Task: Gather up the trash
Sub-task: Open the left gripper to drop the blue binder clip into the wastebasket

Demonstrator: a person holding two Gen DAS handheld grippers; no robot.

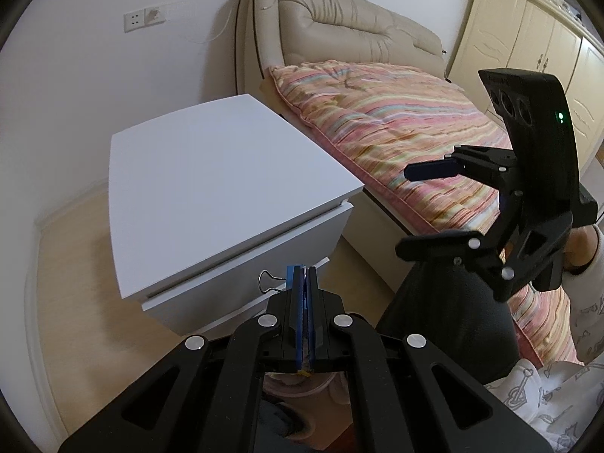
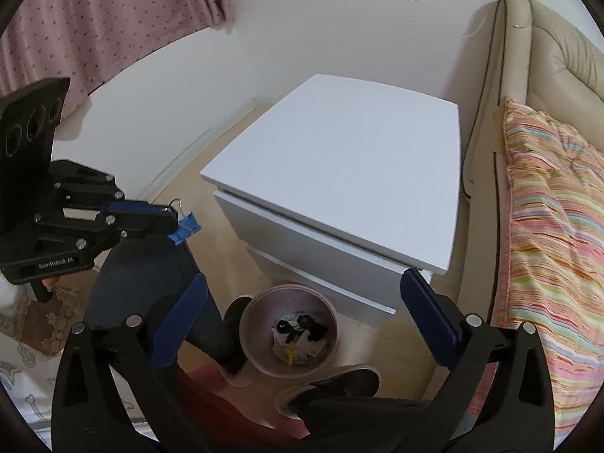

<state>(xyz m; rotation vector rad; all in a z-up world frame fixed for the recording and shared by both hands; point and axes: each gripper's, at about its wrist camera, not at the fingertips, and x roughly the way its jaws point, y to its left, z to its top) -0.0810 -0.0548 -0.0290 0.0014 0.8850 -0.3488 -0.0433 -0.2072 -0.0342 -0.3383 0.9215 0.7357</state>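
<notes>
Right wrist view, left to right: left gripper mid-left, clamped on blue clip. Bin bottom centre, trash inside. Right gripper spread wide, empty, above bin. Risk: clip released off-line lands on floor, bin well below.

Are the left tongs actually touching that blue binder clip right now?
Touching. In the right wrist view the left tongs are shut on the blue binder clip, which sticks out past their tips; the left wrist view shows the clip pinched between the closed pads.
</notes>
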